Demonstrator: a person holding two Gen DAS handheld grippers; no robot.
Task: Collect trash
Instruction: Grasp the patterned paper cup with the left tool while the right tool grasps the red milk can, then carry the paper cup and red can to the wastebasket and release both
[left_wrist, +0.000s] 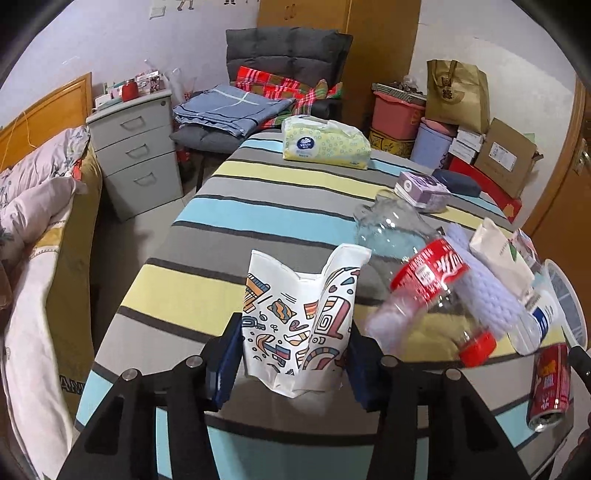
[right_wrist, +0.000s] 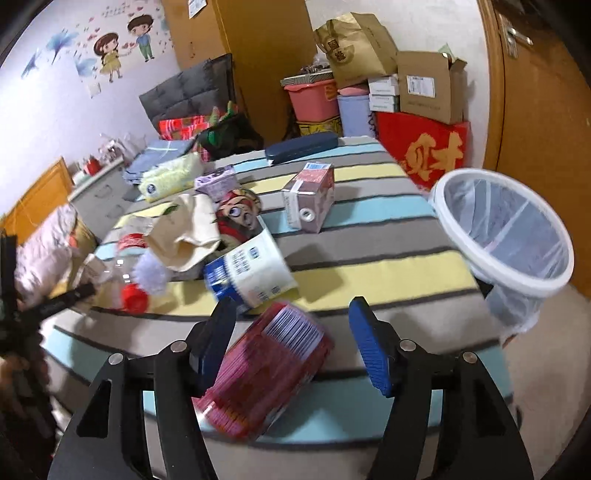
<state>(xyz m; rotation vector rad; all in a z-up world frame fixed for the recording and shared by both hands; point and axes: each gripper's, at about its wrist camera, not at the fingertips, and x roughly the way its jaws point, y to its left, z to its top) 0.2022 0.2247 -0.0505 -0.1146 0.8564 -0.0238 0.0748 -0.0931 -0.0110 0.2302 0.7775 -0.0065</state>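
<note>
One red Coca-Cola label (left_wrist: 430, 275) wraps the clear bottle (left_wrist: 413, 273).

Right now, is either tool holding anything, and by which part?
The left tool grips the patterned paper bag across its lower sides. The right tool is open; the red can lies between its fingers, unclamped.

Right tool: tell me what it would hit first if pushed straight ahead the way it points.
The red can, lying on its side between the right tool's open jaws. Beyond it, probably the blue-and-white paper cup on the striped table, though depth is hard to judge.
</note>
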